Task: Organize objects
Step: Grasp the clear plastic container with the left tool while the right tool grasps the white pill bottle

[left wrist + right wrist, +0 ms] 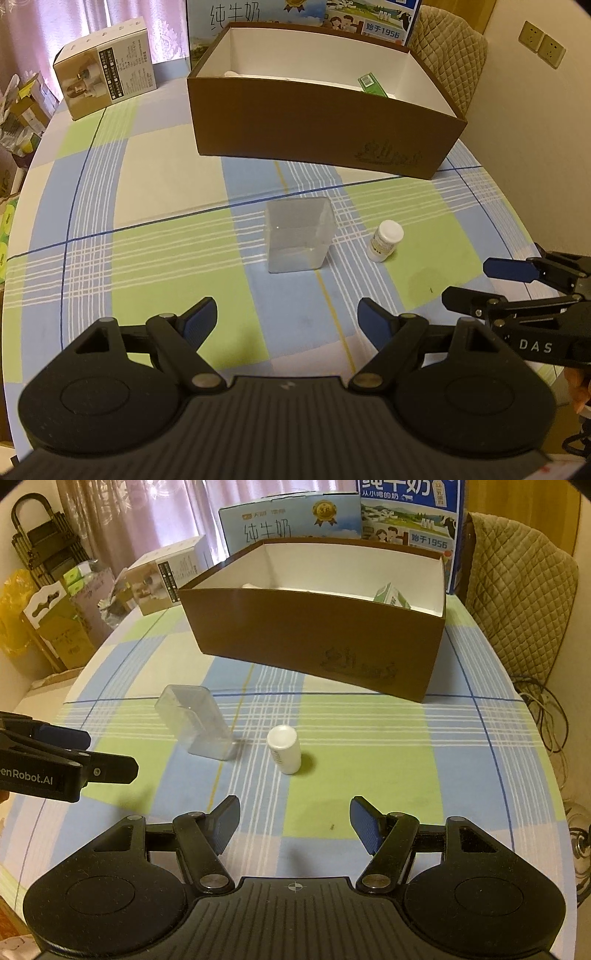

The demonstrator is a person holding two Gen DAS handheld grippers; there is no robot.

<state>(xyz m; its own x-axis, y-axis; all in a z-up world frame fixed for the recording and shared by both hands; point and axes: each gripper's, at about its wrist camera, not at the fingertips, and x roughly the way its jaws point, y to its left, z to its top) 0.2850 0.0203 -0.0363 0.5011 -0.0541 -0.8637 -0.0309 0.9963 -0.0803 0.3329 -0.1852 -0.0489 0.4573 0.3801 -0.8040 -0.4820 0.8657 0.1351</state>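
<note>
A clear plastic container (pixel 298 235) stands upright on the checked tablecloth, just ahead of my left gripper (pixel 288 319), which is open and empty. It also shows in the right wrist view (pixel 197 722). A small white bottle (pixel 283 749) stands ahead of my right gripper (pixel 293 821), which is open and empty; the bottle also shows in the left wrist view (pixel 385 240). An open brown cardboard box (pixel 317 125) stands farther back (pixel 317 642), with a green carton (pixel 372 84) and white items inside.
A milk carton case (pixel 354 520) stands behind the brown box. A printed product box (pixel 107 77) sits at the table's far left. A quilted chair (pixel 517 590) is at the right. Cartons and clutter (pixel 55 620) lie off the left edge.
</note>
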